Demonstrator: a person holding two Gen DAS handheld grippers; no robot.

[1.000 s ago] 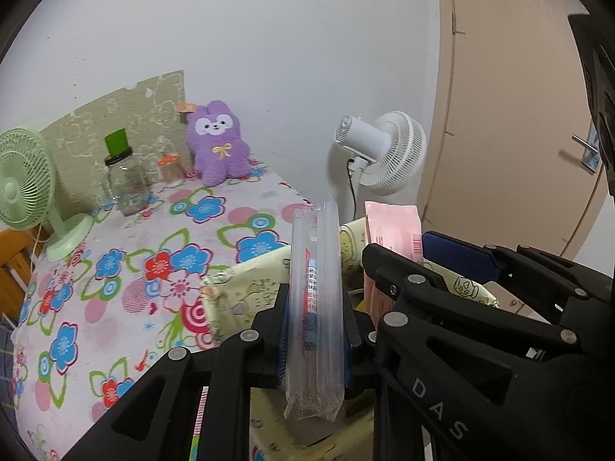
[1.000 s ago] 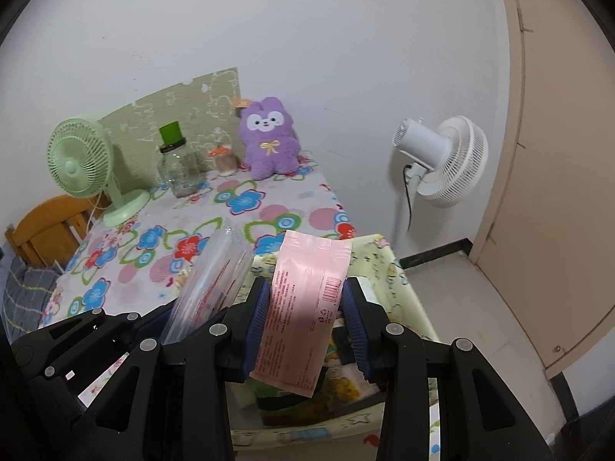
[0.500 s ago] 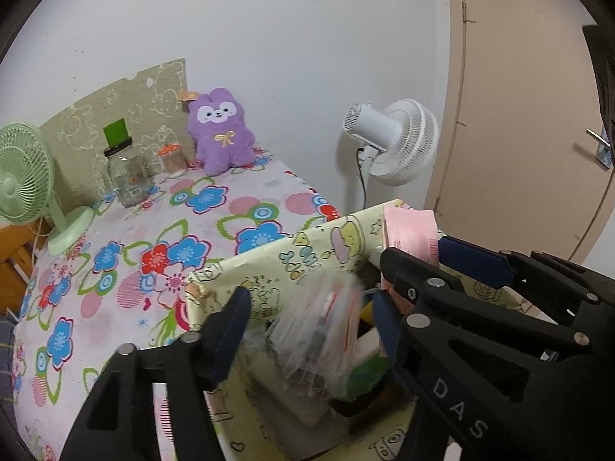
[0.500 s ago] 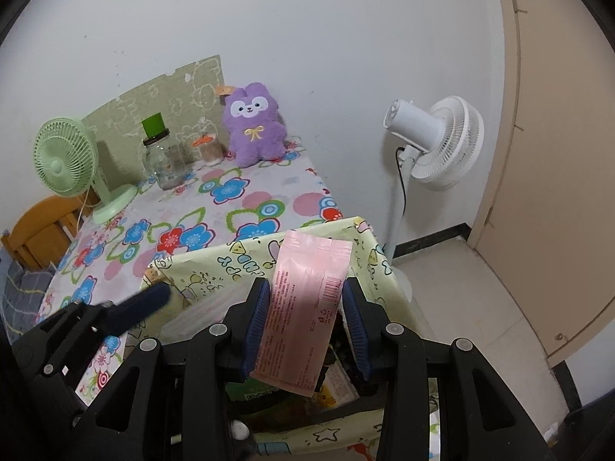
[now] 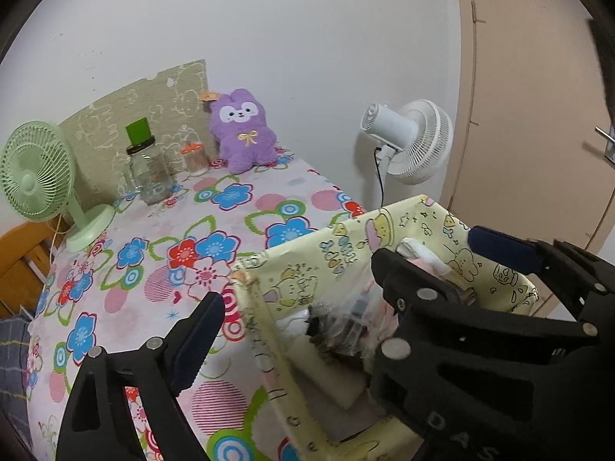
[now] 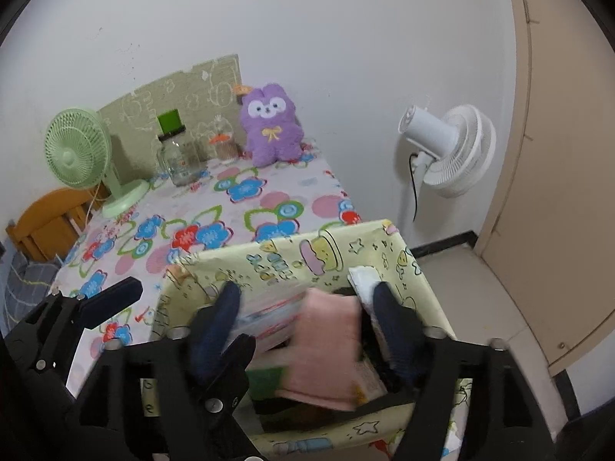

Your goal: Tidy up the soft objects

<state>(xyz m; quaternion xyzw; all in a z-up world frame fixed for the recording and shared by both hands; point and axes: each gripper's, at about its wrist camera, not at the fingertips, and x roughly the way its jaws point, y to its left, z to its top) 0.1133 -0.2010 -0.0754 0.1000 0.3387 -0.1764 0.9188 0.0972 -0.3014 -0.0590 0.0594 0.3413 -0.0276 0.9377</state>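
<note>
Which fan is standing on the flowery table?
The green fan stands on the flowery table, at its left edge. The white fan stands beyond the table, by the wall.

Pale-yellow cartoon-print fabric bin, pink packet, purple plush, flowered tablecloth.

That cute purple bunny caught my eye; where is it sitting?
The purple bunny sits upright at the table's far edge against the wall, right of a small orange-lidded jar in both views.

A fuzzy plush toy sits on glossy floral tablecloth; the clear packet is crinkly plastic.
</note>
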